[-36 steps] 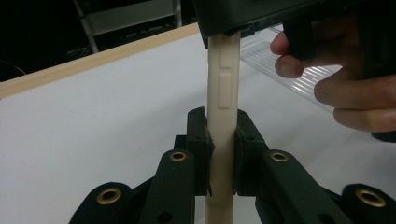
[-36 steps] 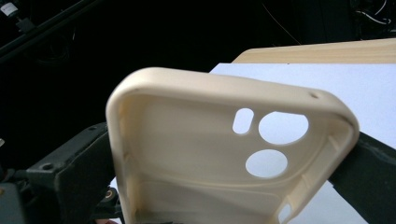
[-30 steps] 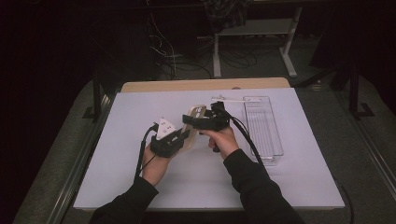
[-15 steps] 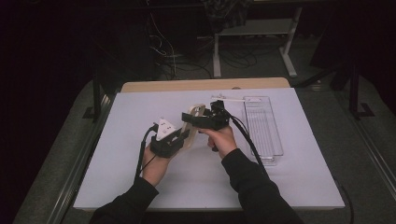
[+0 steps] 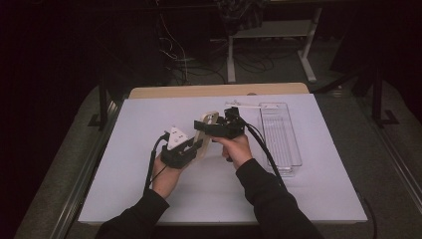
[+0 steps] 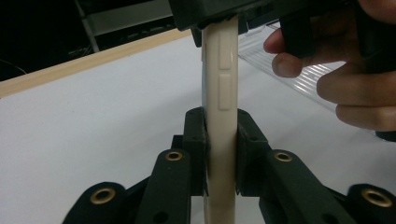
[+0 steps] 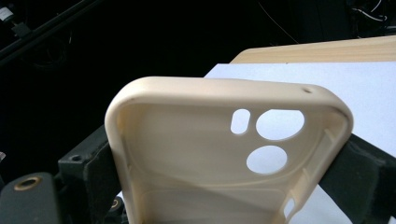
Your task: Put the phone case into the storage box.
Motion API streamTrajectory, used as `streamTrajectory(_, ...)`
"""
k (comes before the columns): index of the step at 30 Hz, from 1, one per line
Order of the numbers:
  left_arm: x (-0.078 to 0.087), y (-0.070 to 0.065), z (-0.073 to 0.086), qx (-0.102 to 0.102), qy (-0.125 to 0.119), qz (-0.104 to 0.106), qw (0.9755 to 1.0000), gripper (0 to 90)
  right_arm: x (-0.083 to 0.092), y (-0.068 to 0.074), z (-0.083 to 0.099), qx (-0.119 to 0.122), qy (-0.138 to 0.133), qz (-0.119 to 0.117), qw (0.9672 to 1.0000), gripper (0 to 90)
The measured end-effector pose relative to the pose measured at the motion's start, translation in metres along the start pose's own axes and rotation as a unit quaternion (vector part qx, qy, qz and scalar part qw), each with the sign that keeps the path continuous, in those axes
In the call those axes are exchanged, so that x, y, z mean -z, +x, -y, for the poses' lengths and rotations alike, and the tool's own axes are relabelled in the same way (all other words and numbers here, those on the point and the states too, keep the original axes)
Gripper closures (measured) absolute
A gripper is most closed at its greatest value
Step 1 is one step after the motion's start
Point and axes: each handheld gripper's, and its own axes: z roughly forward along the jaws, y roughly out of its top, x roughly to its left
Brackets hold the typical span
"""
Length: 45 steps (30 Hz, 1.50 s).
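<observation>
A cream phone case (image 5: 212, 117) is held above the white table top between both grippers. In the left gripper view the case (image 6: 222, 93) stands edge-on with its side buttons showing. My left gripper (image 6: 220, 126) is shut on its lower end; its jaws have just eased open slightly, and the pads still press on the case. In the right gripper view the case's hollow inside (image 7: 187, 149) with the camera cut-outs faces me. My right gripper (image 7: 224, 163) is shut across its width, one pad on each long edge. From above, the left gripper (image 5: 198, 145) sits just below the right gripper (image 5: 201, 125).
A clear plastic tray (image 5: 279, 137) lies to the right of the hands, and a small white part (image 5: 244, 105) lies at its far left corner. The white mat (image 5: 149, 199) covers the table, with a wooden edge (image 5: 199, 91) at the far side. Dark floor and cables surround it.
</observation>
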Motion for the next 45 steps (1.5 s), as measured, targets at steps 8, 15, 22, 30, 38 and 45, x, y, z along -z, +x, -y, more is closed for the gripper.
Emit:
streamTrajectory(8, 0.0, 0.003, 0.0, -0.007, 0.009, 0.0, 0.9999, 58.9, 0.0, -0.001, 0.0, 0.002, 0.002, 0.005, 1.0, 8.8)
streamTrajectory(15, 0.002, 0.01, -0.001, -0.016, 0.024, 0.003, 0.9996, 30.9, 0.001, -0.003, -0.001, 0.003, 0.004, 0.012, 0.9999, 8.8)
streamTrajectory(22, 0.008, 0.018, -0.003, -0.018, 0.035, 0.02, 0.999, 16.1, 0.004, -0.006, -0.004, 0.007, 0.005, 0.019, 0.9998, 8.9)
streamTrajectory(30, 0.011, 0.024, 0.001, -0.018, 0.061, 0.066, 0.9958, 1.4, 0.012, -0.01, -0.009, -0.002, 0.004, 0.025, 0.9997, 8.9)
streamTrajectory(38, 0.019, 0.025, 0.011, -0.027, 0.08, 0.08, 0.9932, 0.0, 0.022, -0.018, -0.018, 0.003, 0.0, 0.039, 0.9992, 8.9)
streamTrajectory(45, 0.027, 0.034, 0.021, -0.023, 0.091, 0.078, 0.9926, 0.0, 0.032, -0.027, -0.025, -0.006, -0.003, 0.043, 0.999, 8.9)
